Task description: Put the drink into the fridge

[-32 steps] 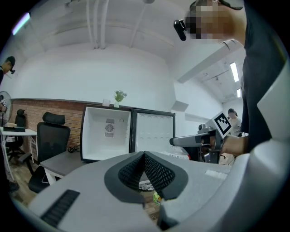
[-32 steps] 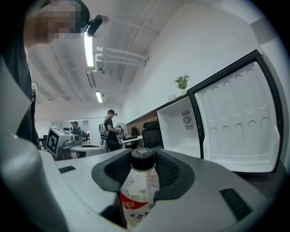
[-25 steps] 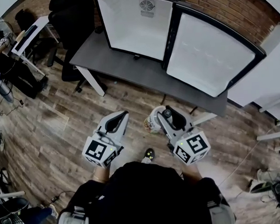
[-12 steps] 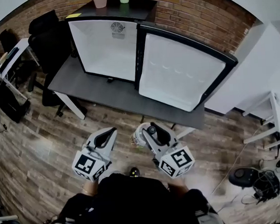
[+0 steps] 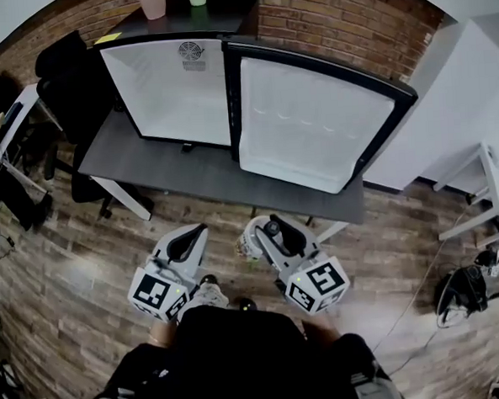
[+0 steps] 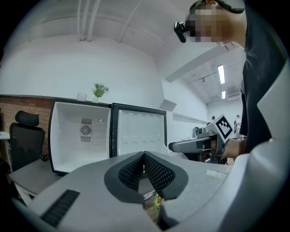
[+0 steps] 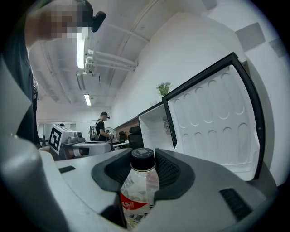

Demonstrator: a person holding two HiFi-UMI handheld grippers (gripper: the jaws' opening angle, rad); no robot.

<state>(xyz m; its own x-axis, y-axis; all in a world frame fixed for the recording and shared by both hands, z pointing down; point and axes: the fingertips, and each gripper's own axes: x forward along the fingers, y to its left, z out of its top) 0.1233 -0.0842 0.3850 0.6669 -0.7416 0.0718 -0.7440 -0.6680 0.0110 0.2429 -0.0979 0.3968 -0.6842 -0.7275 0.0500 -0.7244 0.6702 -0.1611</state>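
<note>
We hold both grippers out in front of the body, side by side and near each other, marker cubes toward us and tips pointing forward, slightly converging. The left gripper [image 5: 188, 234] [image 6: 144, 156] has its ribbed pads pressed together at the tips, with nothing between them. The right gripper [image 5: 270, 229] [image 7: 143, 159] is clamped on the drink bottle [image 5: 250, 241] [image 7: 137, 192], one pad on each side of its neck. The bottle stands upright in the jaws, its black cap level with the pad tips and its red-and-white label lower down, between the jaw bases. In the head view it juts off the right gripper's inner side, toward the left gripper.

The fridge [image 5: 171, 89] [image 6: 77, 136] stands ahead of both grippers, well apart from them, on a dark table [image 5: 205, 168]. Its white interior is straight ahead of the left gripper. Its door [image 5: 308, 123] [image 7: 213, 131] is swung open, ahead of the right gripper. Wooden floor [image 5: 84, 247] lies beneath both grippers.
</note>
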